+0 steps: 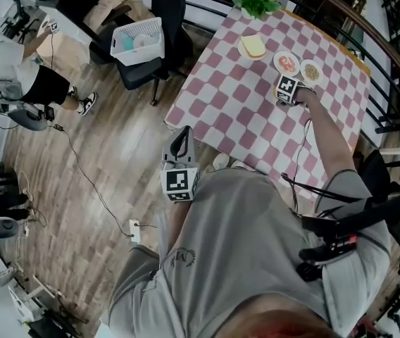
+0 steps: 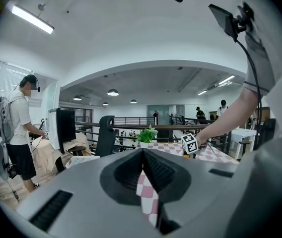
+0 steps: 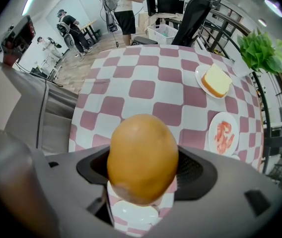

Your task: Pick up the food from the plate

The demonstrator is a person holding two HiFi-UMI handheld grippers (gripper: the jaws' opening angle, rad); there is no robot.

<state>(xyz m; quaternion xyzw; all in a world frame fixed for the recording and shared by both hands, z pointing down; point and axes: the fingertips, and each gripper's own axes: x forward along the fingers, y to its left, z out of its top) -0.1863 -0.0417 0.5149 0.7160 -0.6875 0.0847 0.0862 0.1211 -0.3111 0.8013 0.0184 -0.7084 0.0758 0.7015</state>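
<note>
My right gripper is shut on a round golden-brown bun, held just above a small white plate on the pink-and-white checkered table. In the head view this gripper is at the table's far right side, and the bun and its plate are hidden under it. My left gripper hangs off the table's near edge, close to my body. Its jaws meet at the tips with nothing between them.
Three other plates sit beyond the right gripper: a bread slice, red strips and brownish food. A potted plant stands at the far edge. A chair with a white basket is left of the table, and a railing runs behind it.
</note>
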